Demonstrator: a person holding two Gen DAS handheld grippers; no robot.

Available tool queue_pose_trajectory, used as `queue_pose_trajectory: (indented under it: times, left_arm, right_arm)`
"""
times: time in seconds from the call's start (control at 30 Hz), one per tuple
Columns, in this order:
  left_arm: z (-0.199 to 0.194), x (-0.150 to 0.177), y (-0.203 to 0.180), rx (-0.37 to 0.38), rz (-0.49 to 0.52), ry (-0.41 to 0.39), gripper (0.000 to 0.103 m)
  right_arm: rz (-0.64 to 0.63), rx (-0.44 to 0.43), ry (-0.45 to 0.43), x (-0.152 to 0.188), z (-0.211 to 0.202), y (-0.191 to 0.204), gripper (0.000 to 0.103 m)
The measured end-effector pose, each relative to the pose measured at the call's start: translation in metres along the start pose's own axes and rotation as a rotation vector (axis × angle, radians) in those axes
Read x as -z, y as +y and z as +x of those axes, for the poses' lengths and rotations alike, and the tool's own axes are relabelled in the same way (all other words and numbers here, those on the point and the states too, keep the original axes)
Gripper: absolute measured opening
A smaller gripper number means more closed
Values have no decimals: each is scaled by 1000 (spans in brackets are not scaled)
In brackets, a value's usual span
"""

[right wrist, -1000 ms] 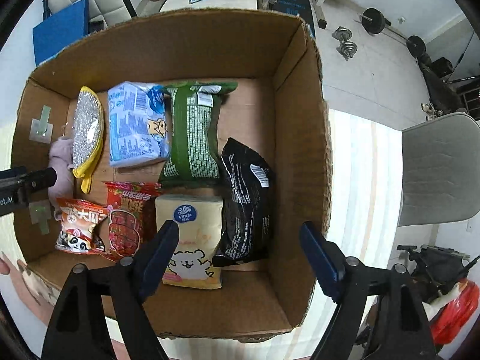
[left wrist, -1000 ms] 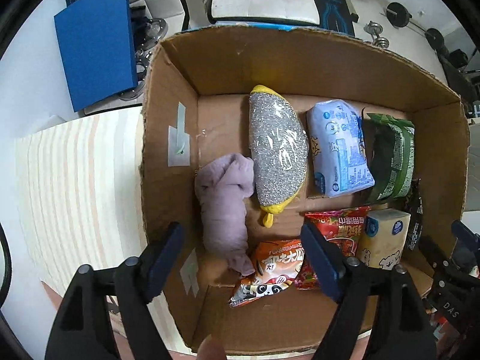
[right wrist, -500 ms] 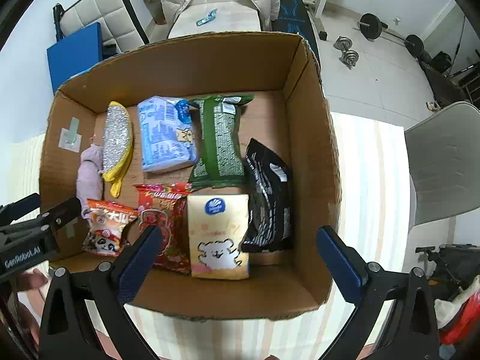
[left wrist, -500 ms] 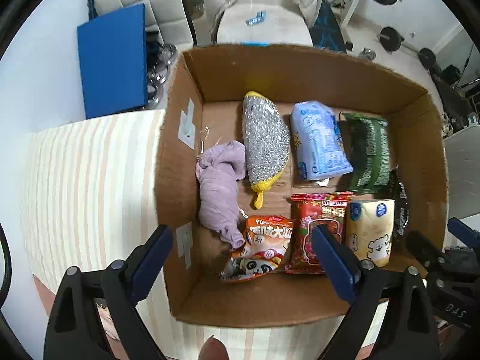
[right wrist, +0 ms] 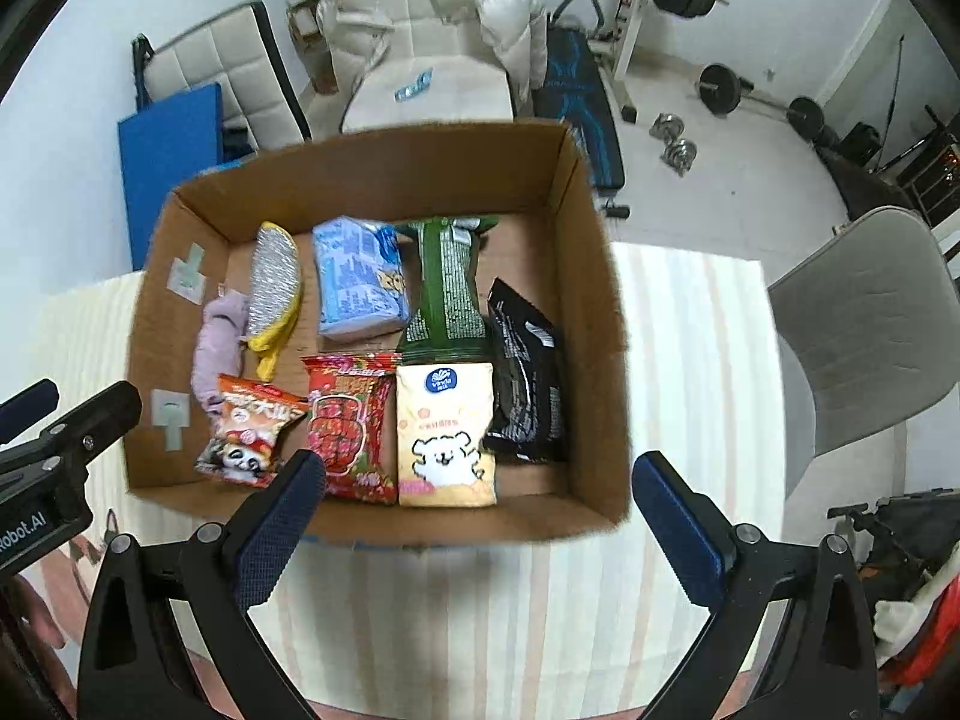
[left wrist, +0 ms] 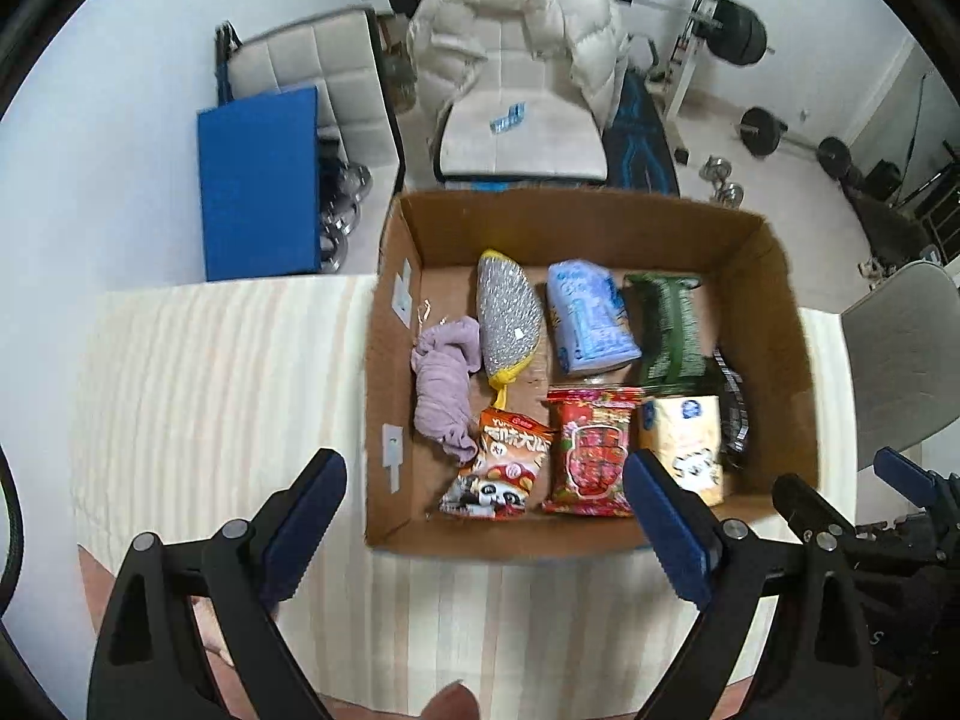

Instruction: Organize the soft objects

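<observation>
An open cardboard box (left wrist: 384, 360) (right wrist: 594, 330) stands on the striped table. Inside lie a lilac cloth (left wrist: 444, 384) (right wrist: 219, 342), a silver scouring sponge (left wrist: 507, 318) (right wrist: 273, 282), a blue tissue pack (left wrist: 588, 318) (right wrist: 360, 276), a green packet (left wrist: 669, 330), a black packet (right wrist: 528, 384), a cream tissue pack (right wrist: 447, 432), a red snack bag (left wrist: 594, 444) and an orange panda snack bag (left wrist: 504, 468). My left gripper (left wrist: 480, 462) hovers high over the box's near left part, open and empty. Over the near right part hangs my right gripper (right wrist: 476, 461), also open and empty.
The striped tablecloth (left wrist: 210, 390) spreads left and in front of the box. A grey chair (right wrist: 870, 330) stands at the right. Behind the table are a white chair with a puffy jacket (left wrist: 516, 60), a blue panel (left wrist: 258, 180) and gym weights (right wrist: 678, 150).
Both grippers have risen and drawn back from the box, which now looks smaller with more table around it. Both pairs of jaws stand wider than a second ago.
</observation>
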State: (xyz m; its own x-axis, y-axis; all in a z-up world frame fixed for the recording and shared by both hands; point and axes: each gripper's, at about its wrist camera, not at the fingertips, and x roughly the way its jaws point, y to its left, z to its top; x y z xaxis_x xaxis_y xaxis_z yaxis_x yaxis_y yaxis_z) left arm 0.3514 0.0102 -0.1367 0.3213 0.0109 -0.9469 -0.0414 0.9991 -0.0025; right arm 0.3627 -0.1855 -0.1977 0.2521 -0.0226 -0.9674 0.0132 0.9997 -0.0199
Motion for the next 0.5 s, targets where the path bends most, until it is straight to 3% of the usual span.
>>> queue_pose_trajectory:
  times: [0.2,0.5]
  left_arm:
    - [-66,37,-3,7,8,-102,94]
    - [-128,90,3,32,2,-138,94]
  right_arm:
    - [15,-23,-95,33,-64,-10,103]
    - [23,-58,-226,97,-166,-21,103]
